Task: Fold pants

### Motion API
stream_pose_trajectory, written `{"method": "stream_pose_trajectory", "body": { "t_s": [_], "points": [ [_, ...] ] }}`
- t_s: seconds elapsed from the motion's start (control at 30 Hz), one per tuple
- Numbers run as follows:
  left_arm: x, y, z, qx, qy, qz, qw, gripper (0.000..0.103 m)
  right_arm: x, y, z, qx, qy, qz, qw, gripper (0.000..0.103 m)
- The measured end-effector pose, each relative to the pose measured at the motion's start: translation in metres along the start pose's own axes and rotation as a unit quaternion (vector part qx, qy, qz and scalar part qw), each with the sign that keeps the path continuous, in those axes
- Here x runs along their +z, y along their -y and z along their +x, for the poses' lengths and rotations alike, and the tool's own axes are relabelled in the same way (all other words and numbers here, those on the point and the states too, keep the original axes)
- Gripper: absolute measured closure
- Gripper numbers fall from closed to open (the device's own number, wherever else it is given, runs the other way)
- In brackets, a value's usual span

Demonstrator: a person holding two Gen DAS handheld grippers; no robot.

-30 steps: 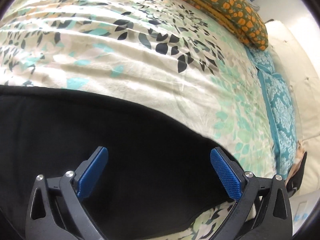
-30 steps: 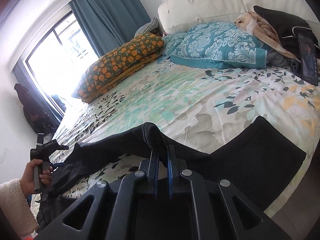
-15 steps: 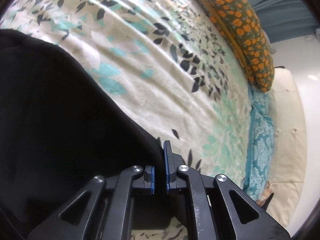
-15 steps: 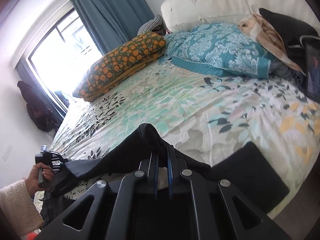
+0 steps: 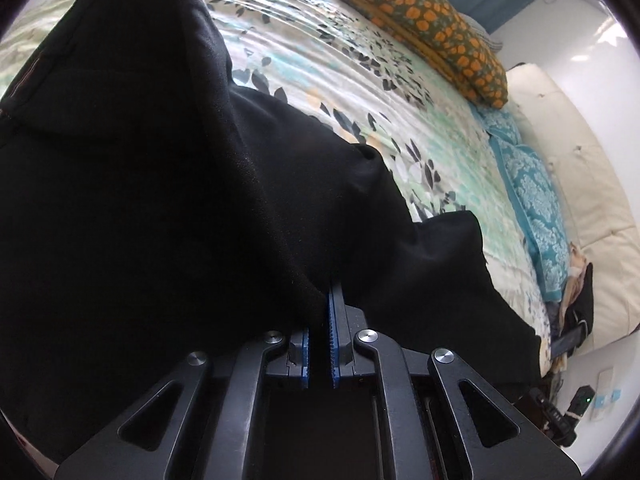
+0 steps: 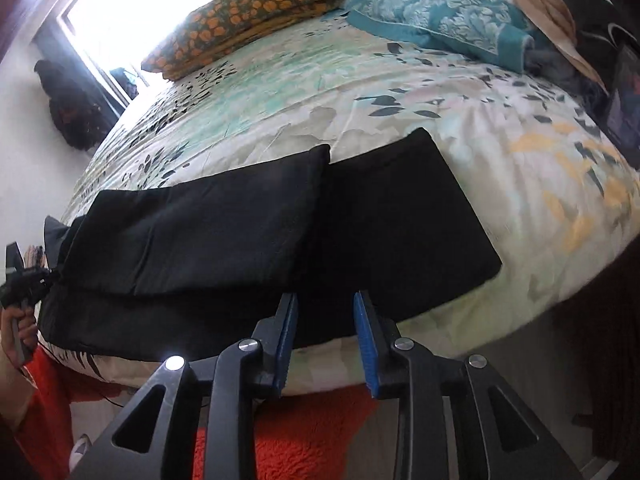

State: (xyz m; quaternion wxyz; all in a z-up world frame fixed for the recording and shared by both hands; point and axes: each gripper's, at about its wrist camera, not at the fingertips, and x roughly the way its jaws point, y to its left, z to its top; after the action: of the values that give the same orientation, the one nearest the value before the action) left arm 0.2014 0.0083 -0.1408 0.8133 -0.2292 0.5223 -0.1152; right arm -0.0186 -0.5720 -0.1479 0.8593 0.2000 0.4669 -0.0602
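The black pants (image 6: 400,220) lie along the near edge of the floral bed sheet (image 6: 520,140), with one layer folded over their left part. My right gripper (image 6: 325,304) hovers at their near edge. Its jaws are opening and the blue pads press on nothing. In the left wrist view my left gripper (image 5: 320,308) is shut on a raised fold of the pants (image 5: 160,200), which fills the left of that frame. The right wrist view shows the left gripper (image 6: 22,280) at the far left, in a hand, at the pants' end.
An orange-patterned folded blanket (image 6: 248,12) and a teal pillow (image 6: 440,20) sit at the head of the bed by the cream headboard (image 5: 580,160). A dark tablet (image 6: 624,108) lies at the bed's right edge. An orange rug (image 6: 320,440) covers the floor below.
My left gripper shut on the pants' edge and carried it across, lifting the fabric. My right gripper let go of its fold and dropped back; the pants now lie flat there.
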Motion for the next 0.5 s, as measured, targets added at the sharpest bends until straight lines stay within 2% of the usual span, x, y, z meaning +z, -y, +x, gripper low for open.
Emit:
{"method": "stream_pose_trajectory", "body": {
  "t_s": [0.1, 0.13, 0.2, 0.27, 0.4, 0.43, 0.47, 0.5],
  "points": [
    [0.005, 0.014, -0.005, 0.008, 0.013, 0.032, 0.9994, 0.097, -0.001, 0.001, -0.017, 0.041, 0.023, 0.04, 0.998, 0.063],
    [0.007, 0.015, -0.004, 0.009, 0.015, 0.034, 0.9993, 0.097, 0.004, 0.0, -0.018, 0.06, 0.028, 0.055, 0.996, 0.057],
    [0.011, 0.015, -0.002, 0.007, 0.016, 0.028, 0.9995, 0.097, 0.013, 0.005, -0.009, 0.09, 0.022, 0.101, 0.991, 0.053],
    [0.013, 0.015, -0.001, 0.006, 0.015, 0.025, 0.9995, 0.097, 0.021, 0.011, 0.006, 0.086, 0.004, 0.145, 0.986, 0.053],
    [0.011, 0.014, 0.001, 0.008, 0.012, 0.035, 0.9993, 0.097, 0.027, 0.006, 0.025, 0.082, -0.032, 0.15, 0.985, 0.054],
    [0.01, 0.014, 0.0, 0.01, 0.011, 0.039, 0.9991, 0.097, 0.028, 0.004, 0.03, 0.086, -0.048, 0.148, 0.984, 0.066],
    [0.011, 0.014, 0.0, 0.012, 0.013, 0.042, 0.999, 0.098, 0.031, 0.0, 0.031, 0.068, -0.054, 0.14, 0.986, 0.086],
    [0.012, 0.014, -0.001, 0.011, 0.016, 0.043, 0.9989, 0.098, 0.034, -0.003, 0.031, 0.054, -0.058, 0.13, 0.988, 0.088]
  ]
}}
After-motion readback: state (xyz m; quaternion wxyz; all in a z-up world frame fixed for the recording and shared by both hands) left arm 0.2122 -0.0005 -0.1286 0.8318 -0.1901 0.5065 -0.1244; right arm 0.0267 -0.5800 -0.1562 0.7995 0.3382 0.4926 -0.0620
